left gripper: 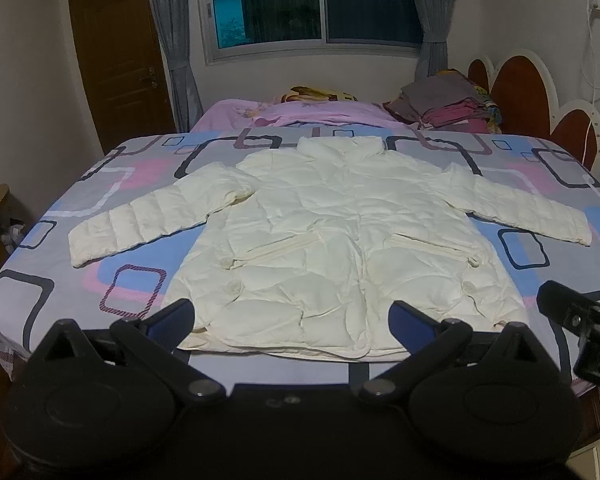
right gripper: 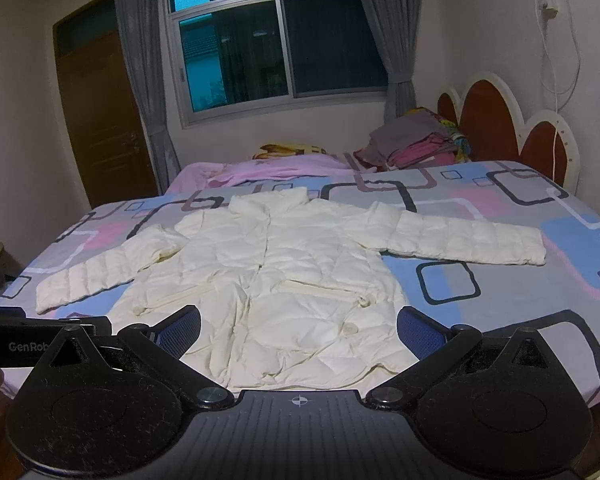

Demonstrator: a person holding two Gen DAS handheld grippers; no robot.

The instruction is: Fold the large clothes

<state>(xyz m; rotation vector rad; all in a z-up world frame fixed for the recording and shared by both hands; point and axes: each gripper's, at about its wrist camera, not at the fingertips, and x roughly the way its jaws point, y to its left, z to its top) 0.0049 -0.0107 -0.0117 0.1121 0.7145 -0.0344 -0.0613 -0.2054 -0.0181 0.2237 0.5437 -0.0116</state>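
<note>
Two spread grippers (left gripper: 292, 320) (right gripper: 298, 330), seemingly above jacket (left gripper: 332, 236).

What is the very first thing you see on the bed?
A big puffy white jacket lies flat in the middle of the patterned bedsheet, both sleeves spread out wide. Both open grippers, left and right, hang near its bottom hem. A pile of clothes sits by the headboard.
</note>
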